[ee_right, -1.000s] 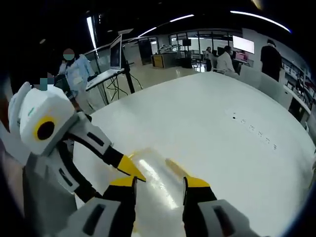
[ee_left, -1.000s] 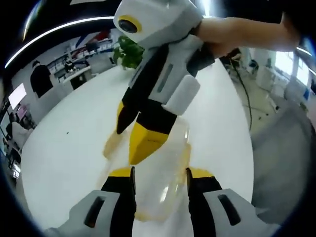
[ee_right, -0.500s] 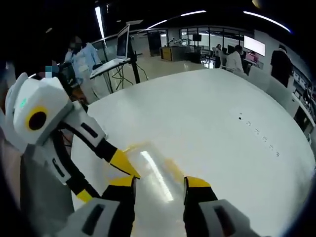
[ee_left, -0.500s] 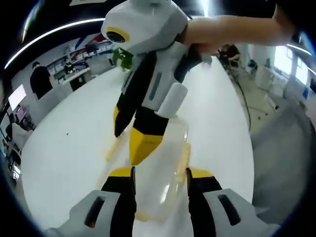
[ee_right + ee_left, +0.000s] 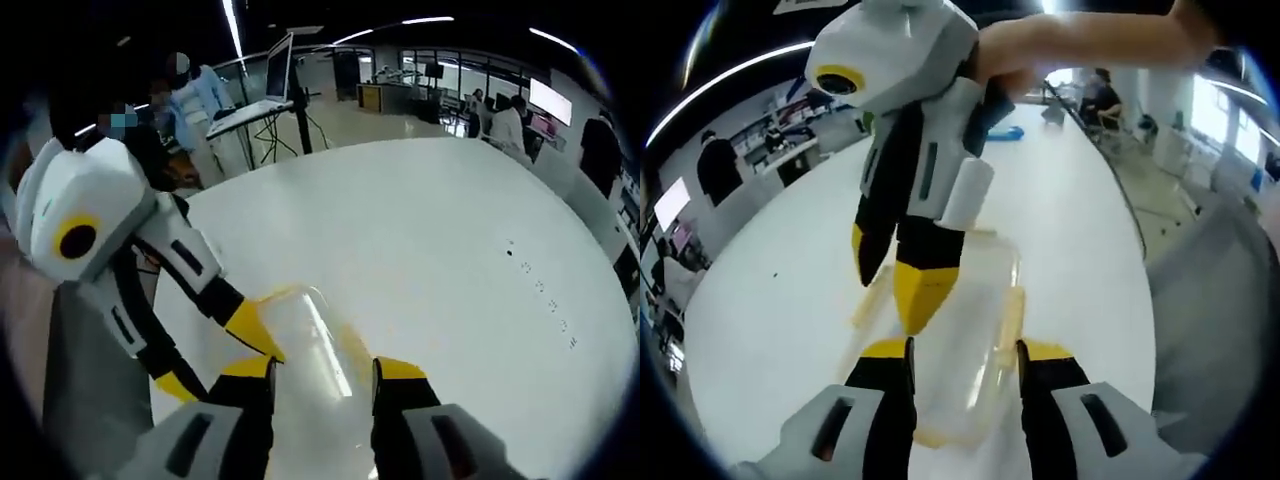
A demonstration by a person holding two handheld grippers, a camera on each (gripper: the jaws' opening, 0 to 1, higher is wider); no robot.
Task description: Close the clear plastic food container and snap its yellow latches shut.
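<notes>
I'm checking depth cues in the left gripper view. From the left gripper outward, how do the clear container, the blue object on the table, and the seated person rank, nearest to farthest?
1. Clear container: on the white table, between and just beyond the left gripper jaws.
2. Blue object: far along the table, upper middle.
3. Seated person: past the table's far end, upper right.

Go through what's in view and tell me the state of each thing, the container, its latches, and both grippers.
clear plastic food container: on the white table, lid on top.
yellow latches: flared outward along the long sides, apparently not snapped.
left gripper: open, jaws straddling the container's near end.
right gripper: open, jaws over the container.
</notes>
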